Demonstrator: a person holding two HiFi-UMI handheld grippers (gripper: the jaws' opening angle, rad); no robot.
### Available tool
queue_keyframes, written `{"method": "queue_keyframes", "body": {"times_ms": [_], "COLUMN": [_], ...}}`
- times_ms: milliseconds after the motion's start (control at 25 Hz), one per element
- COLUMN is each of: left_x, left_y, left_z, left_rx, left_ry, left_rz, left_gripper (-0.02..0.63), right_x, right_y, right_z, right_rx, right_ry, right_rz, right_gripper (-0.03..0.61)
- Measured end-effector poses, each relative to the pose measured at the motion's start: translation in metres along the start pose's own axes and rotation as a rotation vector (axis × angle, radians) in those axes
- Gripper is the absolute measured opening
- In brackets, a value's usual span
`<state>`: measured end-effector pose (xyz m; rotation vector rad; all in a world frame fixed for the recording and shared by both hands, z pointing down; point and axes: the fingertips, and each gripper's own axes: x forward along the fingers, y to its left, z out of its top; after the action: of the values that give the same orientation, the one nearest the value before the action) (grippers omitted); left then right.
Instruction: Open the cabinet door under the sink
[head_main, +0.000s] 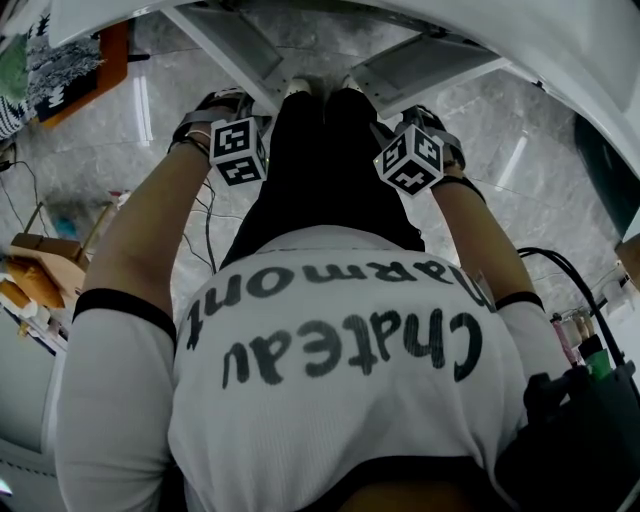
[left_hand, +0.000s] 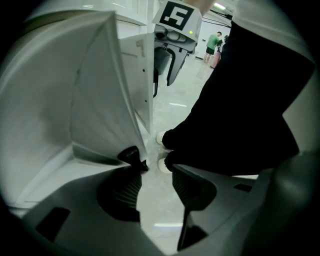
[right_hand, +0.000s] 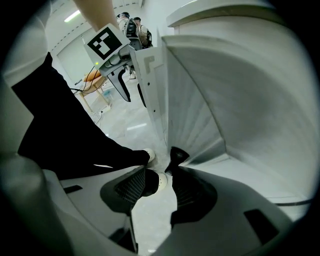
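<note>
1. Sink unit, white and rounded (head_main: 540, 50), curves across the top of the head view. A person in a white printed shirt bends steeply over it, above a grey marbled tile floor (head_main: 540, 170).
2. Two flat white cabinet doors sit below the sink: the left door (left_hand: 105, 100) and the right door (right_hand: 195, 100). Both are swung outward, one on each side of the person's black-trousered legs (head_main: 320, 170). The cabinet looks already opened, or nearly so.
3. The left gripper (left_hand: 159, 170), a grey two-jaw tool, points almost straight down. Its ribbed jaws stand moderately apart, with only floor and a white shoe (left_hand: 161, 137) showing between them. The right gripper (right_hand: 159, 175) mirrors it, with its jaws also parted on nothing.
4. A small black knob (left_hand: 131, 155) on the left door sits right at the tip of the left gripper's outer jaw, outside the gap. The right door's black knob (right_hand: 176, 156) sits the same way at the right gripper's outer jaw tip.
5. Risks, as a judgement: neither knob is clamped, so a fingertip could slide off and let a door swing back toward the legs. Pushing a door further outward might strain its hinges. If the jaws closed now they would miss the knobs, because both knobs lie beside the pads, not between them.
</note>
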<state>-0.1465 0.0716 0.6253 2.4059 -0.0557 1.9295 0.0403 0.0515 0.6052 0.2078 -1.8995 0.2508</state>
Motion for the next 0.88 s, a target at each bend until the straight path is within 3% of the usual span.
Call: {"method": "queue_keyframes", "body": {"times_ms": [880], "left_x": [-0.011], "left_y": [-0.020], "left_z": [-0.030], "left_rx": [0.007], "left_ry": [0.067], "left_rz": [-0.040], "left_gripper": [0.172], "right_x": [-0.008], "right_y": [0.013], "right_z": [-0.030], "right_rx": [-0.014], "right_ry": [0.057], "right_rz": [0.000], "right_gripper": [0.160]}}
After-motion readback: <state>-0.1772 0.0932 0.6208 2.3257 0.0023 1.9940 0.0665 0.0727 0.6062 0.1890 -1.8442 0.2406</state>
